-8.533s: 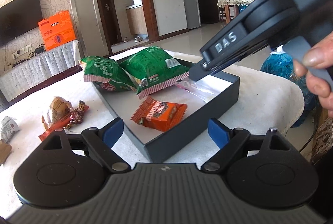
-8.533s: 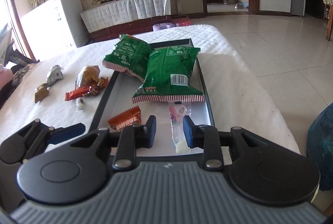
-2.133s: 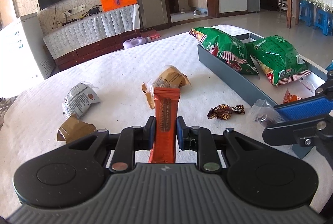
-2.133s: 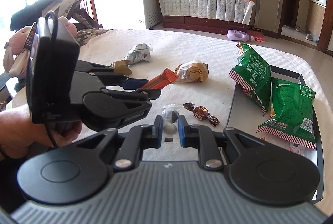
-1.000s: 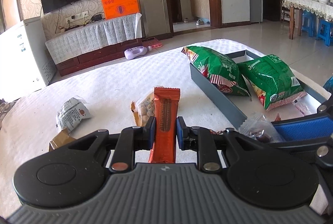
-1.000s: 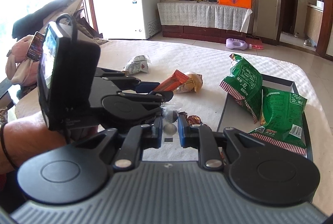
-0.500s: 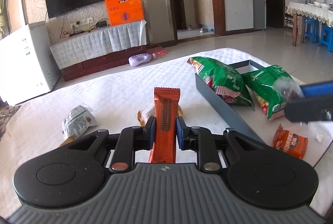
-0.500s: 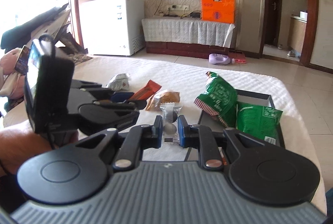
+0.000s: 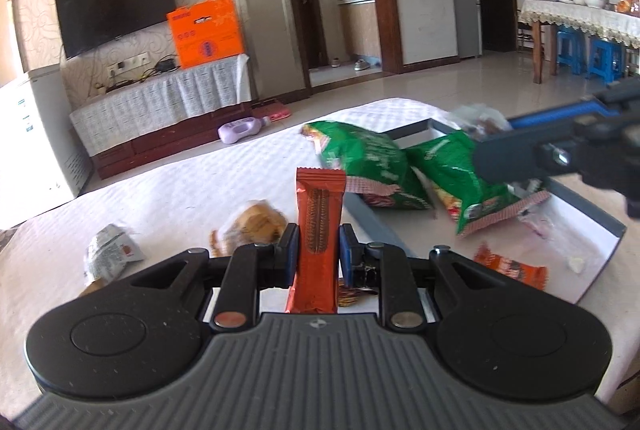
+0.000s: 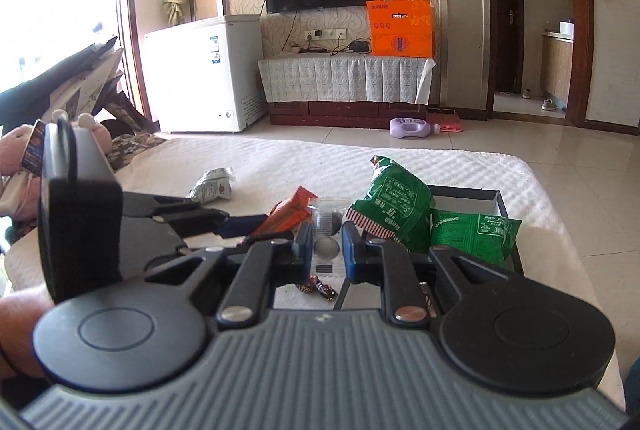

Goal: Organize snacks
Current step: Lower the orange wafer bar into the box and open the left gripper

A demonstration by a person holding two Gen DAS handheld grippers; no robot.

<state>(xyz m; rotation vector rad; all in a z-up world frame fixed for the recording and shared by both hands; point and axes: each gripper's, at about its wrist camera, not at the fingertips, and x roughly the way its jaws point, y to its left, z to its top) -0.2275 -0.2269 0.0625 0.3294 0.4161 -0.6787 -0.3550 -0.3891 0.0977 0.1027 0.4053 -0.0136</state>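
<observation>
My left gripper (image 9: pixel 319 245) is shut on a long orange wafer bar (image 9: pixel 319 214), held upright above the white table. My right gripper (image 10: pixel 327 244) is shut on a clear packet of dark round sweets (image 10: pixel 327 226); in the left wrist view that gripper (image 9: pixel 492 138) hangs over the grey tray (image 9: pixel 584 272) at the right. In the tray lie two green crisp bags (image 9: pixel 370 166) (image 9: pixel 460 170), a small orange packet (image 9: pixel 510 266) and a clear sachet (image 9: pixel 538 222). In the right wrist view the left gripper (image 10: pixel 256 220) sits to the left with the orange bar (image 10: pixel 290 216).
Loose on the tablecloth: a tan pastry packet (image 9: pixel 256 222), a grey-white packet (image 9: pixel 110 250), a brown wrapper (image 9: pixel 94 286) and a foil sweet (image 10: pixel 316 288). A person's forearm (image 10: pixel 20 330) is at the left. Beyond are a TV stand, freezer and tiled floor.
Both grippers rose and swung right toward the tray with their snacks still held. The right gripper with the clear packet now hangs above the green bags.
</observation>
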